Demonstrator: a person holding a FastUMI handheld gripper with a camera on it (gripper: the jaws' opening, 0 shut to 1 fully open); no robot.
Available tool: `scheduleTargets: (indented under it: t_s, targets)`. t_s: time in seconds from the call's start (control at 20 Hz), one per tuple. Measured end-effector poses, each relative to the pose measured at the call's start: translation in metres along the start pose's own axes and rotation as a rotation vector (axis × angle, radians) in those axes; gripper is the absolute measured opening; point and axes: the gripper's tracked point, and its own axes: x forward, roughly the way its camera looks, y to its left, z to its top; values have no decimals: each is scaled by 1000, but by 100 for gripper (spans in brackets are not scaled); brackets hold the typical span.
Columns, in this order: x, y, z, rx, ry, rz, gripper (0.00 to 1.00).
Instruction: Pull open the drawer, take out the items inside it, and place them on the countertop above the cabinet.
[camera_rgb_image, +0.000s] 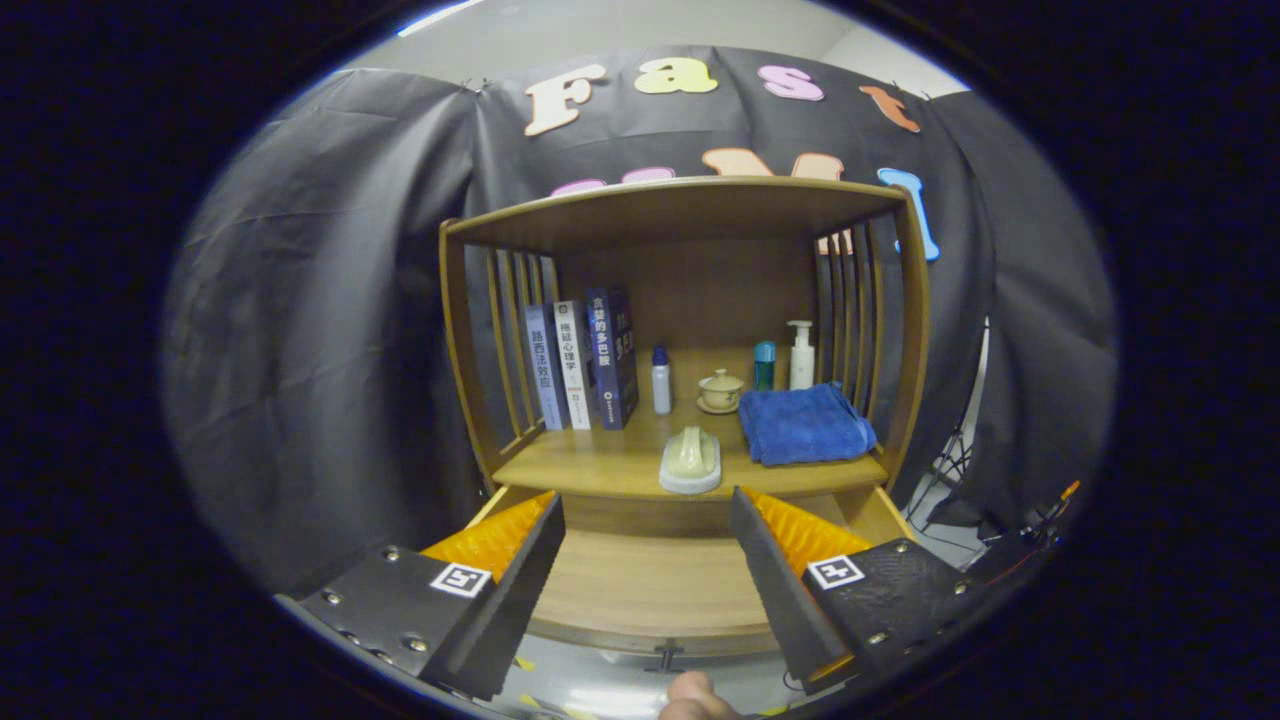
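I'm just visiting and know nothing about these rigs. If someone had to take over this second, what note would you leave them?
Gripper: open, holding nothing, its fingers spread above the pulled-out drawer.
Drawer: open; the part of its floor seen between the fingers looks bare.
Countertop: a pale rounded item sits at its front edge, just beyond the fingers, beside a folded blue towel. Books, bottles and a small lidded cup stand further back.
Done: drawer opened.
Left: check the drawer corners hidden behind the fingers; I cannot tell whether anything remains inside.
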Motion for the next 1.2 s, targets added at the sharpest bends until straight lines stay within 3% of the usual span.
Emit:
scheduleTargets:
  t_s: [0.4,0.65,1.2]
  targets:
    - [-44,3,-62,-61,-89,-16,99]
    - [-58,-13,-102,-34,-108,-39,99]
    - [-37,-27,-186,-71,-18,-76,99]
